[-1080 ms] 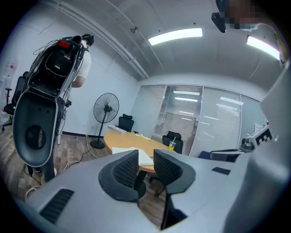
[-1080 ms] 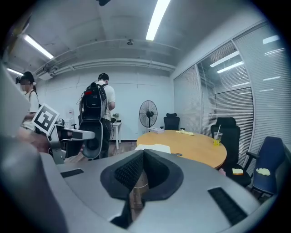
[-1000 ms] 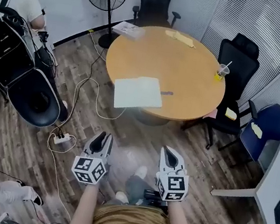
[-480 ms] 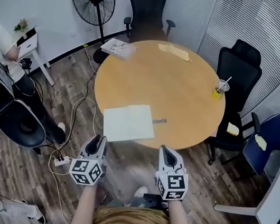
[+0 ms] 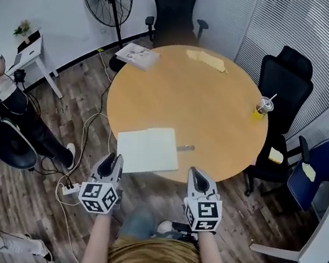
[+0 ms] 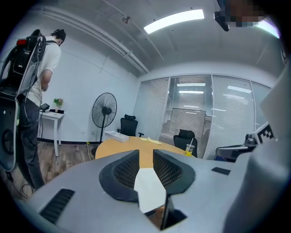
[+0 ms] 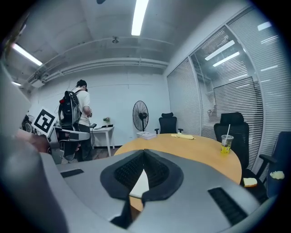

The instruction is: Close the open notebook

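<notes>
Open white paper notebook (image 5: 147,150) lies flat at near edge of round tan wooden table (image 5: 219,106). Left gripper (image 5: 112,157): ribbed black pads partly apart, just been closing, nothing btwn. Right gripper (image 5: 197,174): tips together, empty. The 2 hover just short of table.

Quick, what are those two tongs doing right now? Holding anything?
Left tongs: open, nothing between them.
Right tongs: closed, tips together, holding nothing.
</notes>
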